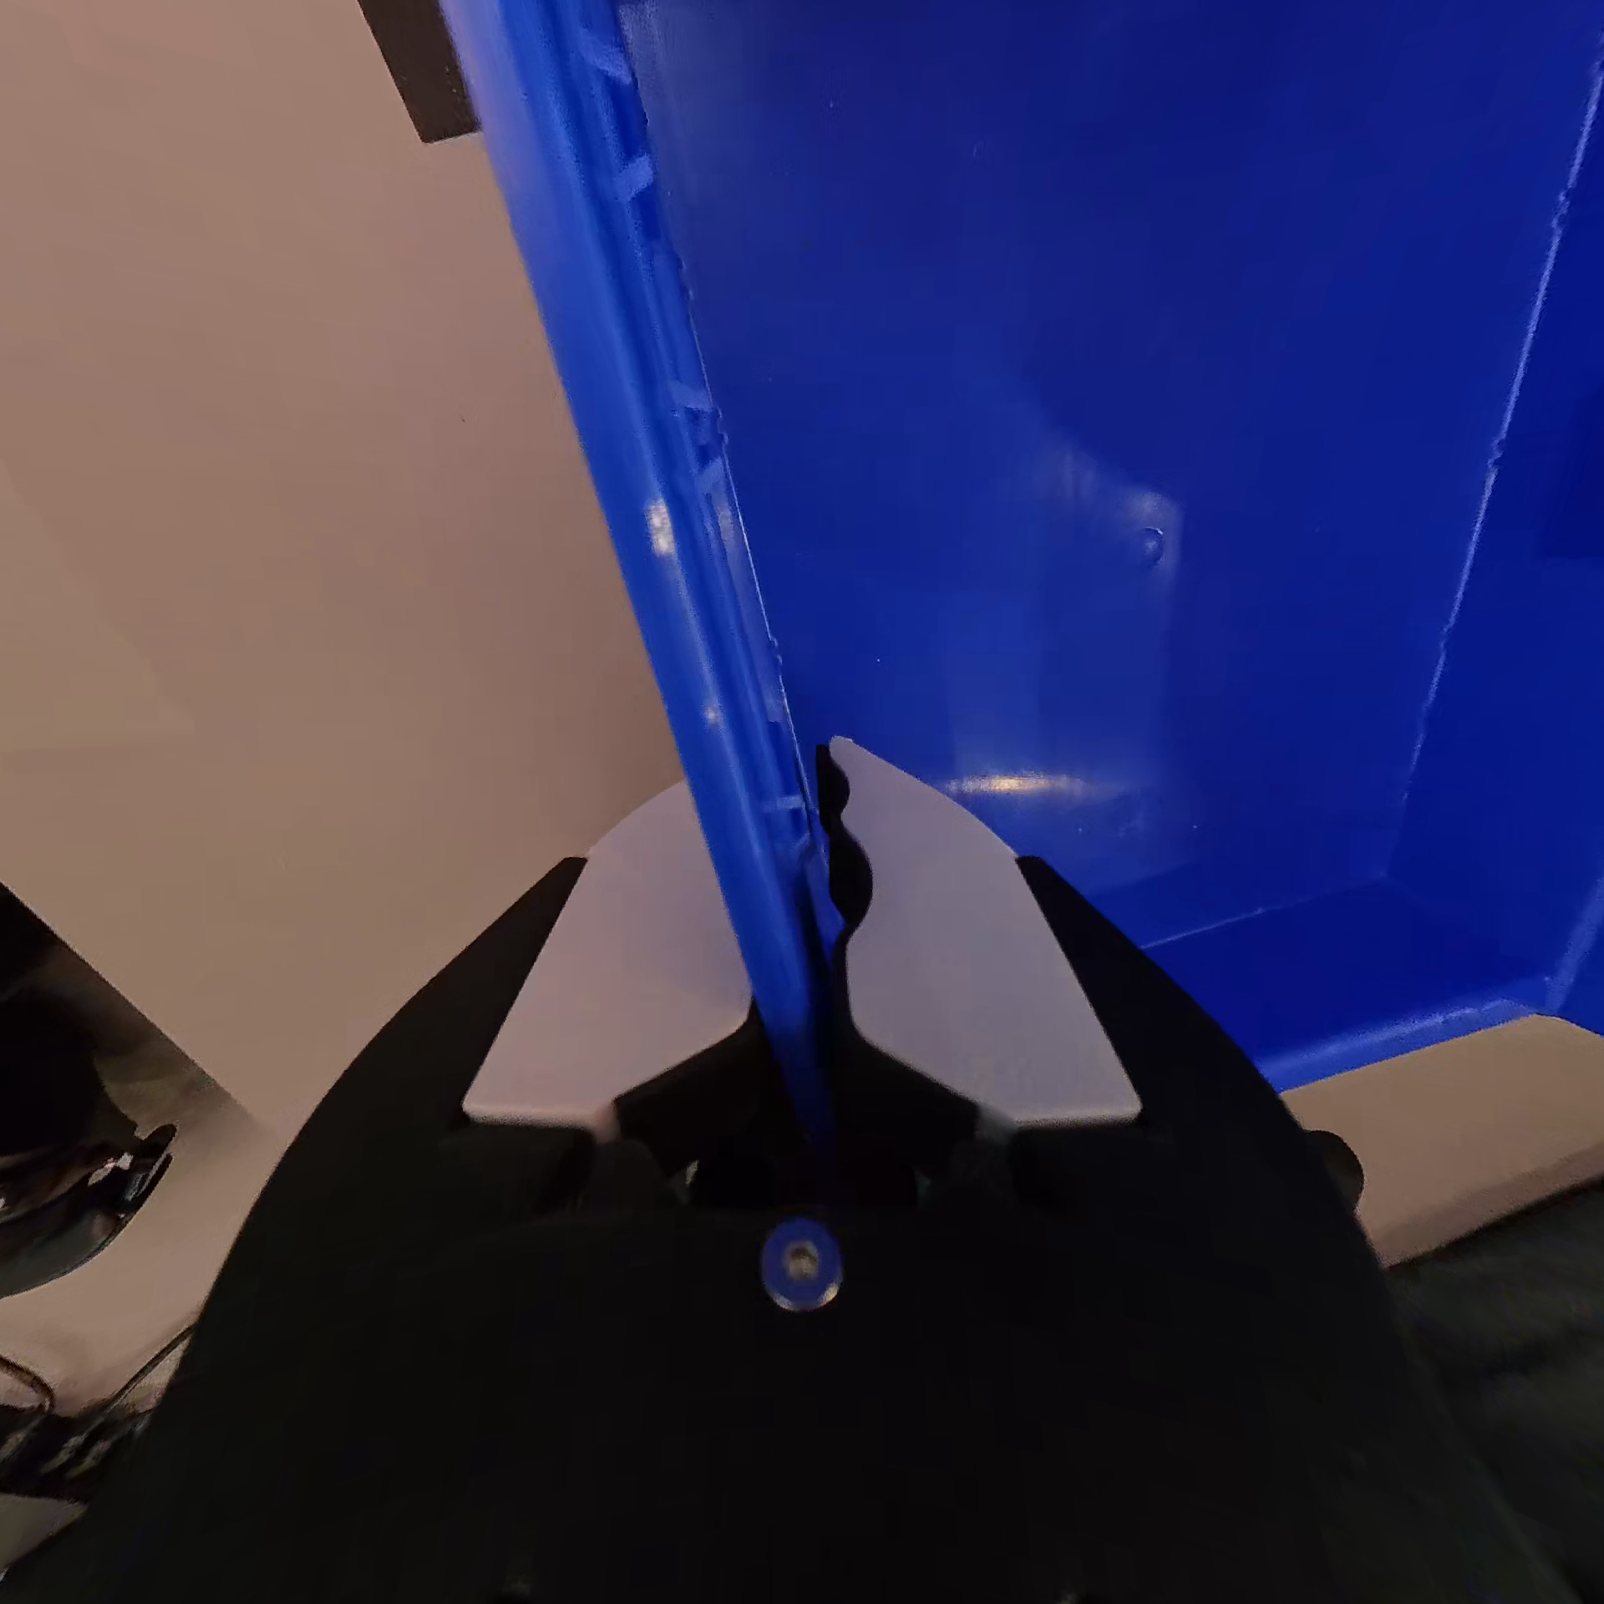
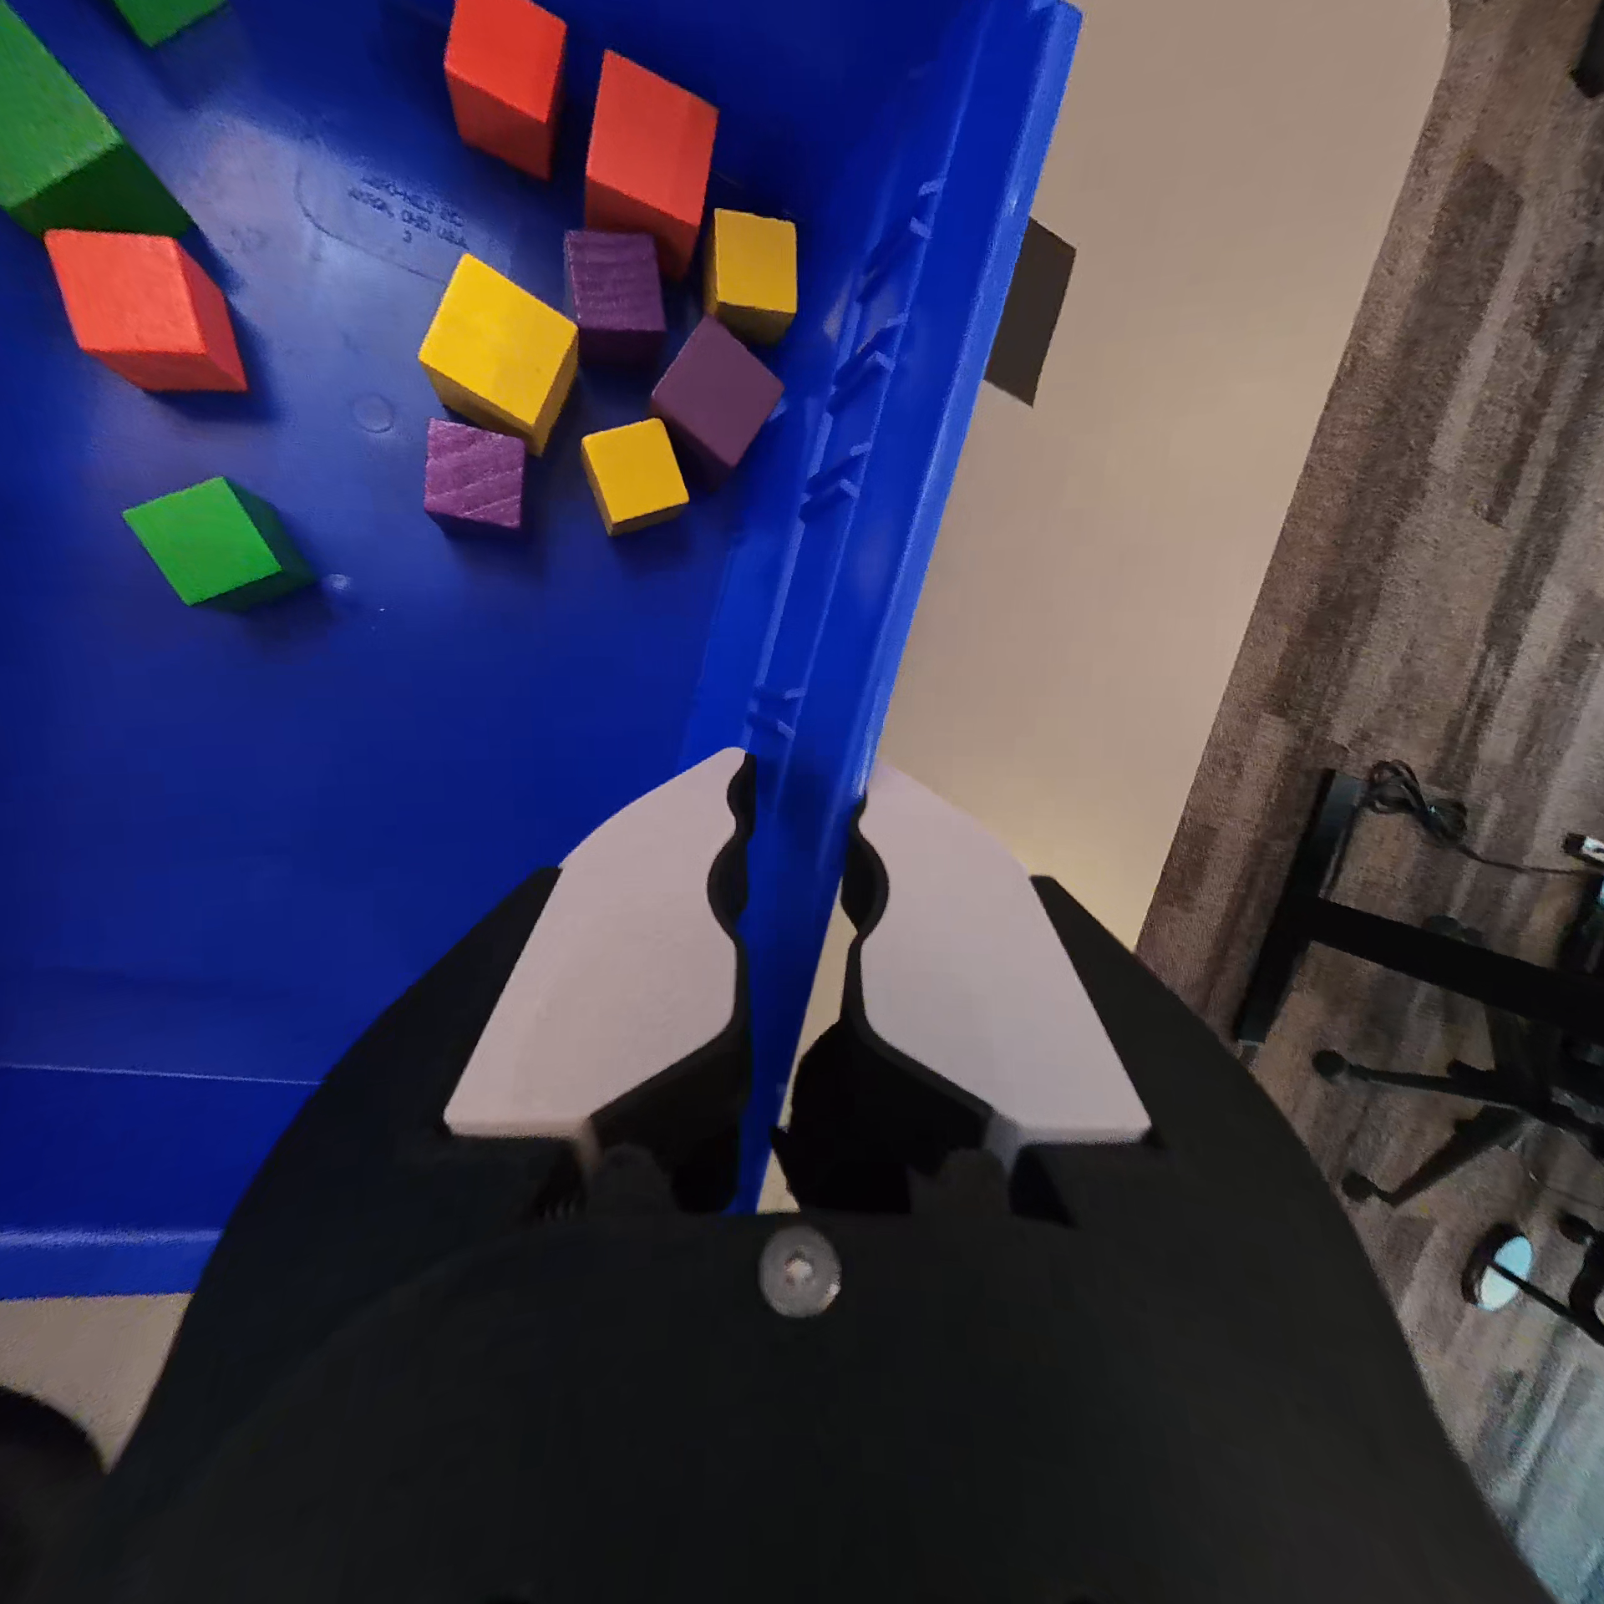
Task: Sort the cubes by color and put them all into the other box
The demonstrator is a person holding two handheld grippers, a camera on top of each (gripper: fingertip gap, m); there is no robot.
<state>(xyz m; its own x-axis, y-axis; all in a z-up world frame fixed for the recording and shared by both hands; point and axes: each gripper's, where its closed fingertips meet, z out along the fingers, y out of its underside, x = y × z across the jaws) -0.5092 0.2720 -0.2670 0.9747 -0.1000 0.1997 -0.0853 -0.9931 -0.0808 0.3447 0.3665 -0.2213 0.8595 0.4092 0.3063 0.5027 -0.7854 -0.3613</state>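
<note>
Both claws, left claw [image 1: 781,833] and right claw [image 2: 803,833], pinch blue box [image 2: 868,521] walls; cubes [image 2: 499,347] upper left, tan tabletop [image 2: 1128,434], grey carpet [image 2: 1432,521] right.

- My left tongs [image 1: 794,877], black-framed with pale grey plastic fingers, are clamped on the thin blue plastic wall of the box [image 1: 738,694], one finger either side.
- My right tongs [image 2: 794,868], the same build, straddle another blue wall [image 2: 833,608], their black pads meeting it.

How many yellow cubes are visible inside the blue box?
3, all near the box wall in the right wrist view: a large one, a small one below it, and one nearest the wall. Others may lie beyond the picture's edge.
</note>
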